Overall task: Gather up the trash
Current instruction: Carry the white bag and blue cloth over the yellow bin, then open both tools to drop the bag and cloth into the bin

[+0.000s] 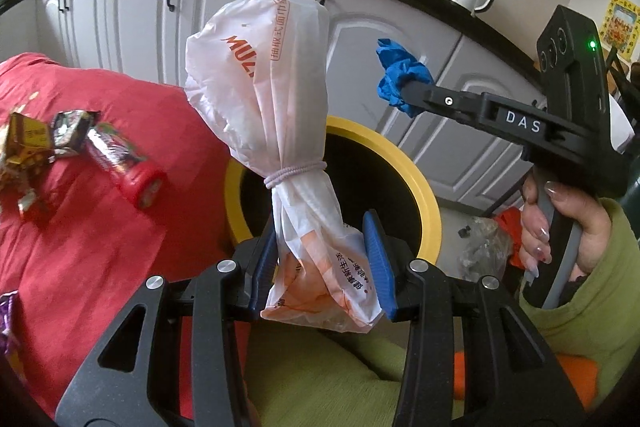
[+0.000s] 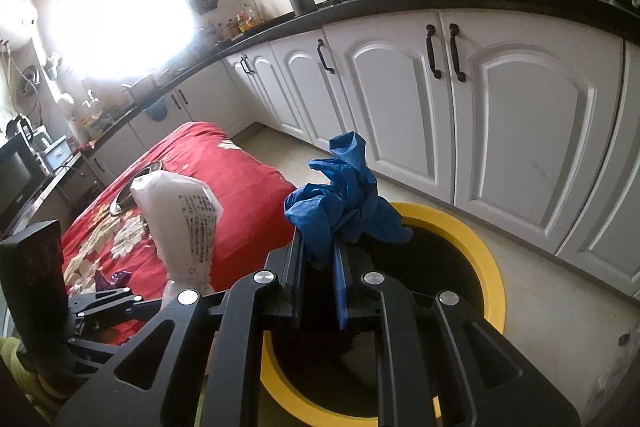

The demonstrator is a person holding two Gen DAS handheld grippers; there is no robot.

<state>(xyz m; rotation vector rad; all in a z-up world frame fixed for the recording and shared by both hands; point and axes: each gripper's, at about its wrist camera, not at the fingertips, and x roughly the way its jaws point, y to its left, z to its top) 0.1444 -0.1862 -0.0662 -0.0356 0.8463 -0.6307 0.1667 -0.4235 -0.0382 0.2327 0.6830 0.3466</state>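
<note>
My left gripper (image 1: 320,231) is shut on a white plastic bag (image 1: 260,75) with orange print, tied round the middle with a hair band, and the bag stands upright above the jaws. Behind it is the yellow-rimmed bin (image 1: 420,187) with a dark inside. My right gripper (image 2: 318,247) is shut on a crumpled blue glove (image 2: 344,199), held over the bin (image 2: 488,267). In the left wrist view the right gripper (image 1: 404,93) and blue glove (image 1: 396,75) hang above the bin's far rim. The white bag (image 2: 180,211) shows at left in the right wrist view.
A red cloth-covered table (image 1: 100,227) at left bears wrappers (image 1: 28,143) and a red-capped tube (image 1: 124,163). White cabinets (image 2: 500,115) under a black counter run behind the bin. More trash (image 1: 484,247) lies on the floor at right. A person's green sleeve (image 1: 580,307) fills the lower right.
</note>
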